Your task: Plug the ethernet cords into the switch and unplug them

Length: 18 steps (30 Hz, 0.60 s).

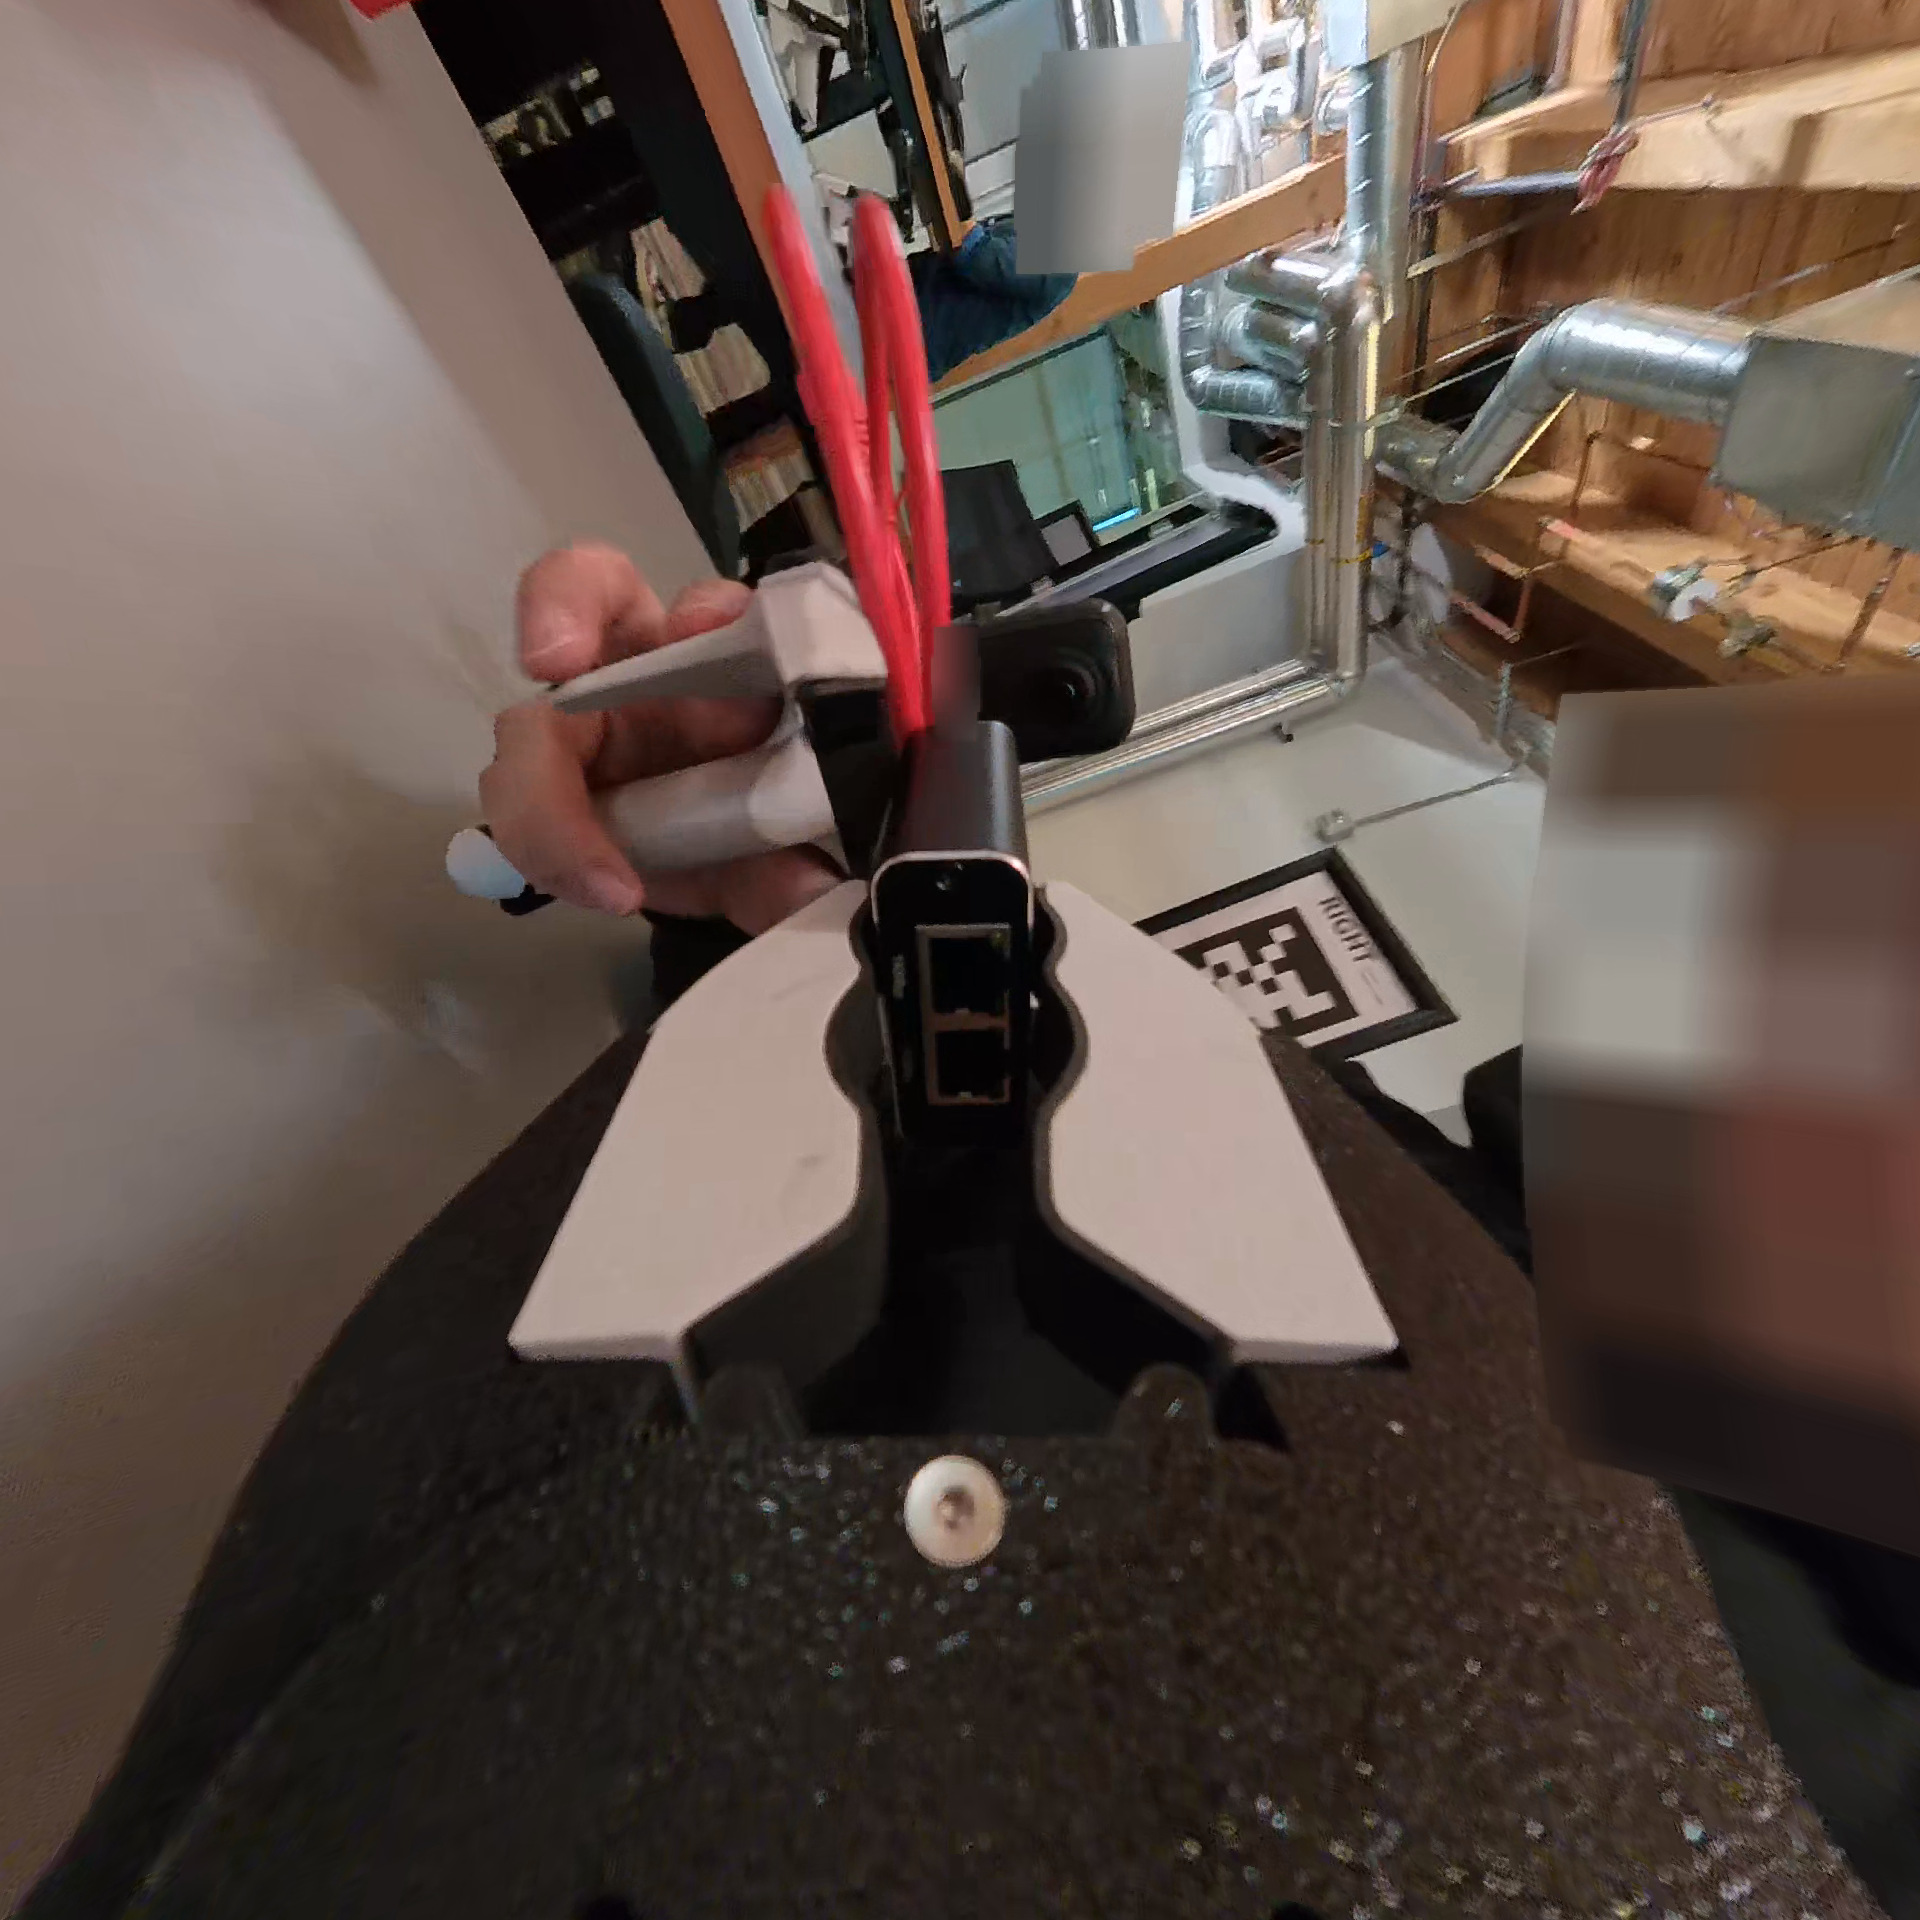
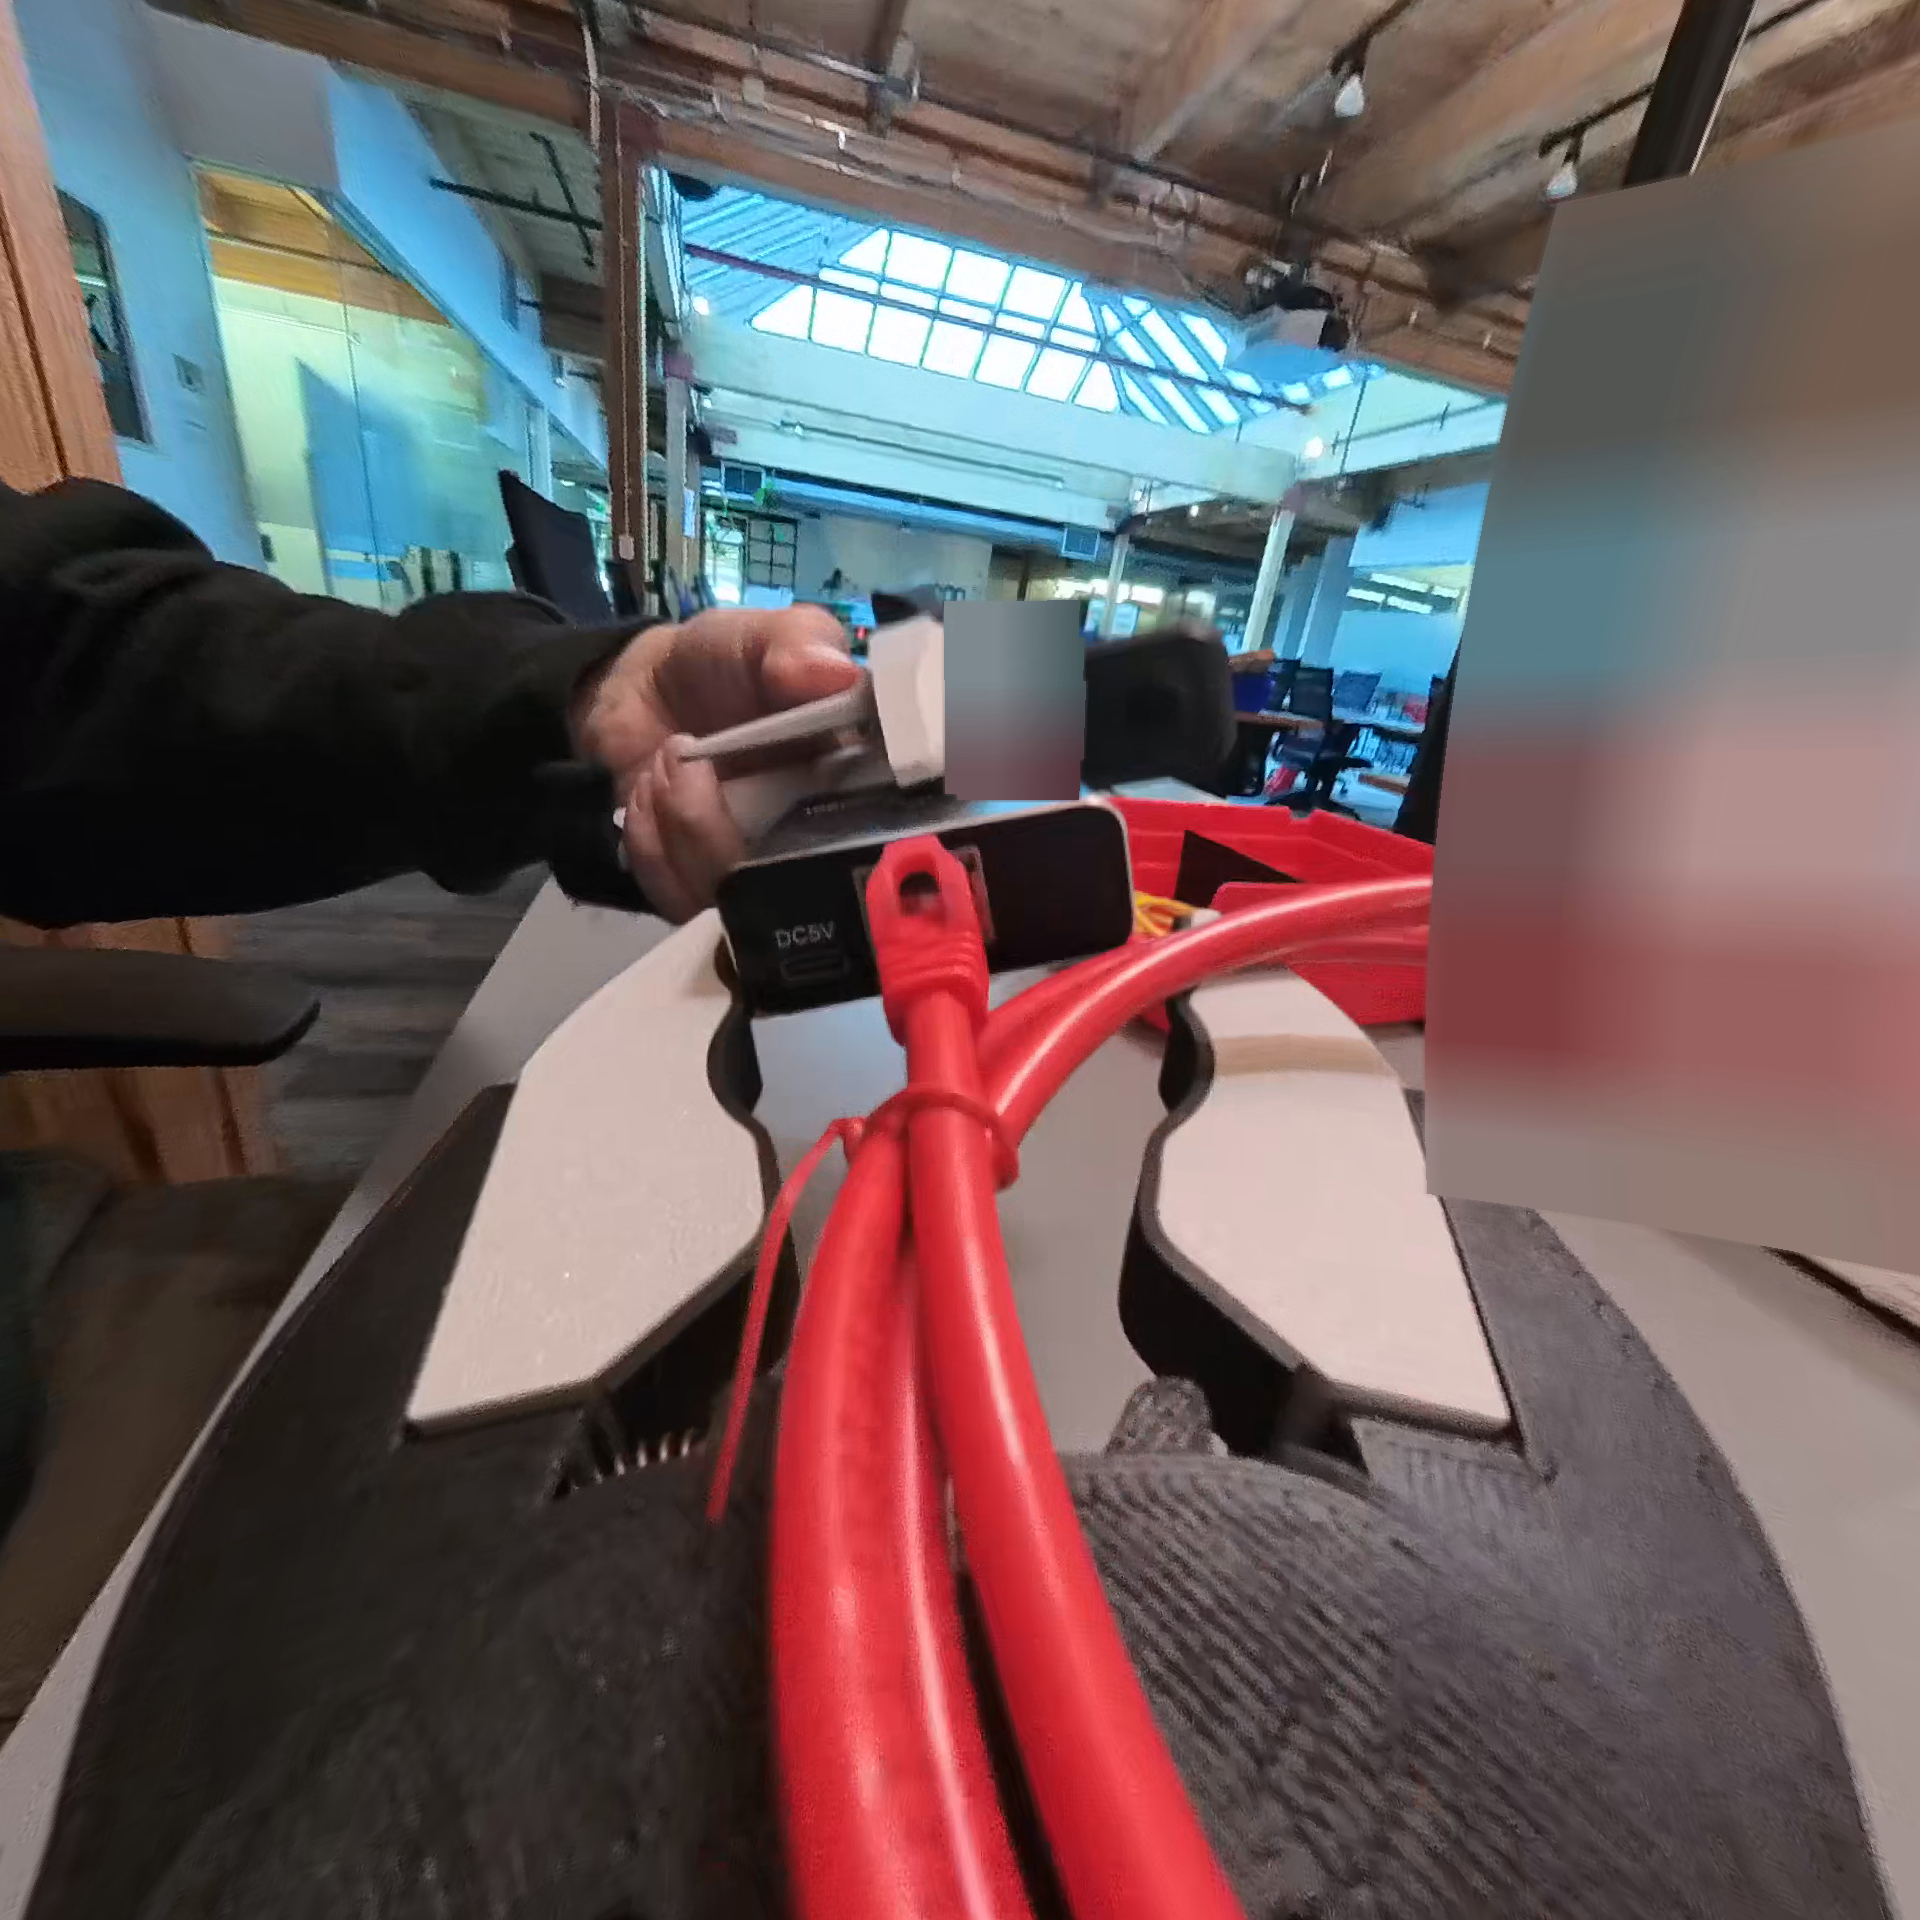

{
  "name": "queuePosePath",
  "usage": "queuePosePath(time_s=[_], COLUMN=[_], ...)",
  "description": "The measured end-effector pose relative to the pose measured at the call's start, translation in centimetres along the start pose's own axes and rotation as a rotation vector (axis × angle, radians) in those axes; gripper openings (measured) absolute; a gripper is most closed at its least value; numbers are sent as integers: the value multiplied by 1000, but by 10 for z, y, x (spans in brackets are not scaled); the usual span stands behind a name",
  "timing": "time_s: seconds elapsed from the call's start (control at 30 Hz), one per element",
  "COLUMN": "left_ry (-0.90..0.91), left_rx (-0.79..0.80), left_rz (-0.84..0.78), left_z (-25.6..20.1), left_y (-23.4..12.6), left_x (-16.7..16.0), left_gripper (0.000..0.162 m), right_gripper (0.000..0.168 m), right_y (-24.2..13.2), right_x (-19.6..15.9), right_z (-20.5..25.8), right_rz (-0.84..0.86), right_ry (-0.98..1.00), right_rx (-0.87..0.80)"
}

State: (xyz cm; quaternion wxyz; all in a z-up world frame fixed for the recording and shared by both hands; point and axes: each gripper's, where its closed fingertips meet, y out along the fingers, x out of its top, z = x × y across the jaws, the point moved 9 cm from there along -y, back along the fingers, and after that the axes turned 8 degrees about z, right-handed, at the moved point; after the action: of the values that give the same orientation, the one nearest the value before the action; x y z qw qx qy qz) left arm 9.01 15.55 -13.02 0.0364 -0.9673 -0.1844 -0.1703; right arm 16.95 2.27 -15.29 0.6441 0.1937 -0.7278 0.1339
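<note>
My left gripper (image 1: 956,920) is shut on a small black switch (image 1: 966,790) and holds it up. Two empty ports (image 1: 961,1023) on its near end face the camera. Red ethernet cords (image 1: 883,416) rise from its far end. In the right wrist view a red plug (image 2: 920,914) sits in a port on the switch's (image 2: 1060,883) other end. The cord bundle (image 2: 966,1351), bound by a red zip tie (image 2: 935,1127), runs between the fingers of my right gripper (image 2: 956,997). Its jaws stand wide apart and do not touch the cords.
A hand (image 1: 582,748) holds the right gripper (image 1: 810,665) beyond the switch. A black-sleeved arm (image 2: 260,727) holds the left gripper (image 2: 904,707). A red bin (image 2: 1299,862) stands on the table behind the switch. A framed checkered marker (image 1: 1309,966) lies on the white surface. A chair armrest (image 2: 156,1008) is at the left. My left and right fingertips are right by each other.
</note>
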Motion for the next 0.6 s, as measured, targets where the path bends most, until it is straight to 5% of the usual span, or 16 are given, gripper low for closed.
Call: queuePosePath(time_s=[0.3, 0.6], left_ry=[-30, -15], left_rx=[17, 39], left_rz=[-26, -56], left_z=[1, 1], left_y=[0, 4], left_x=[1, 5], left_gripper=[25, 25], right_gripper=[79, 68], right_y=[-2, -7], right_x=[5, 12], right_z=[1, 0], right_rz=[4, -58], right_ry=[-125, -41], right_rx=[-114, -70])
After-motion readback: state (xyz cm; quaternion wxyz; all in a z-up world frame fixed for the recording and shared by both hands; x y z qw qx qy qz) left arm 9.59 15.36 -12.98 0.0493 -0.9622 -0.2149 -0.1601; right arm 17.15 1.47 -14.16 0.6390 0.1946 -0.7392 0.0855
